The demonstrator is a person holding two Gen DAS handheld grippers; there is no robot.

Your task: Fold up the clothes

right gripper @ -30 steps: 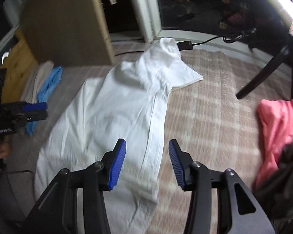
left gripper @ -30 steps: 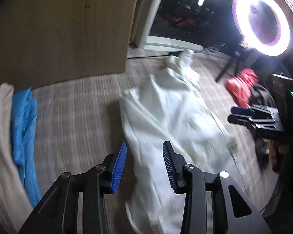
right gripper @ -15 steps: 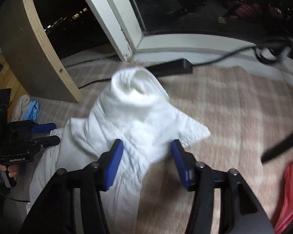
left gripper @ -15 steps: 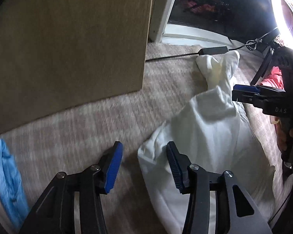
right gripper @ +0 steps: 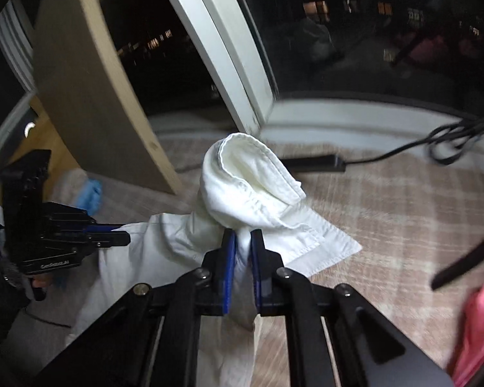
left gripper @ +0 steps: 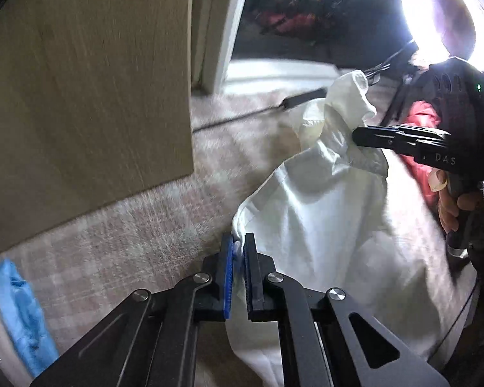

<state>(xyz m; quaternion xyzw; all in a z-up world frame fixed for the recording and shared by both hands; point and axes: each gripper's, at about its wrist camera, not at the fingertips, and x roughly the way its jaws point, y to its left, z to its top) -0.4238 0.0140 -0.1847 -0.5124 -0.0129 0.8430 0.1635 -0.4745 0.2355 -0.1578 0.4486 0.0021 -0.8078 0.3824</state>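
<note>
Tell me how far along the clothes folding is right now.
Early stage. Done: both grippers are shut on the white cotton shirt, the left gripper pinching its edge, the right gripper bunched cloth below the collar. In hand: no crease is made yet. Left: the folds themselves, and the pink garment on the checked carpet lies untouched.

The left tool [left gripper: 238,251] is clamped on a corner of the white garment [left gripper: 322,213], its blue pads pressed close with cloth between them. Farther along, the right tool [left gripper: 358,137], gripped in a hand [left gripper: 451,206], pinches the same garment near its bunched top. Checked carpet [left gripper: 138,235] lies below, with a blue cloth [left gripper: 19,316] at left and a ring light [left gripper: 448,16] glaring above.
</note>
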